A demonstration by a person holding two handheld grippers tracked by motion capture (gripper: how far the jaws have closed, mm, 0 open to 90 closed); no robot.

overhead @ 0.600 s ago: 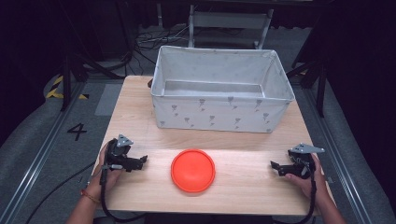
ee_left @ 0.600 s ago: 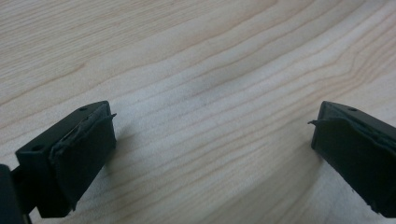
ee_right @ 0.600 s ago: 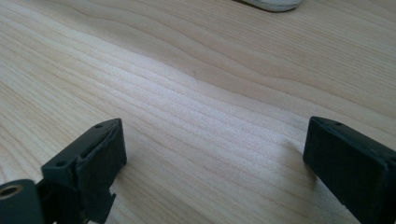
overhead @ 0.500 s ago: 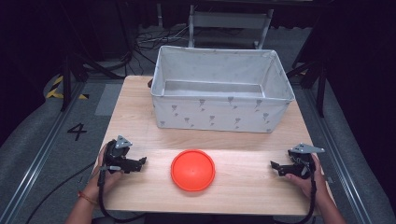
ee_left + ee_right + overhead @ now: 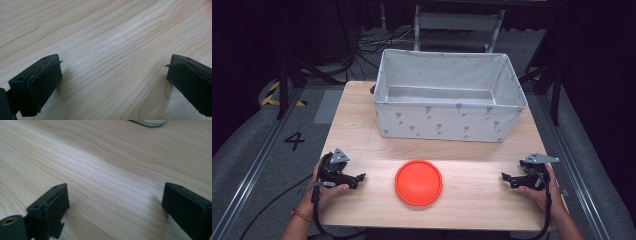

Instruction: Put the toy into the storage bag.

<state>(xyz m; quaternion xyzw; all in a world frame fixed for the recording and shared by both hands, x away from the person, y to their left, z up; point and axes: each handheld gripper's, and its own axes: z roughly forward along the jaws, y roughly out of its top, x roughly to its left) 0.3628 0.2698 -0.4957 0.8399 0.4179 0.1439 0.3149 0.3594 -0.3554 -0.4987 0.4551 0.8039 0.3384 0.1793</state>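
My left gripper point(image 5: 357, 179) rests on the table point(image 5: 472, 200) near its left edge, jaws spread wide with nothing but bare wood between them. My right gripper point(image 5: 508, 178) sits near the right edge, jaws apart too — both point inward at the orange disc point(image 5: 418, 182), which lies flat between them near the front edge, well apart from either. It looks like a ready stance: hands parked either side so either can reach in. The fabric bin point(image 5: 447, 122) waits behind the disc toward the back edge — probably the destination. Against the earlier frames, nothing has shifted; both hands and the disc sit as they did.
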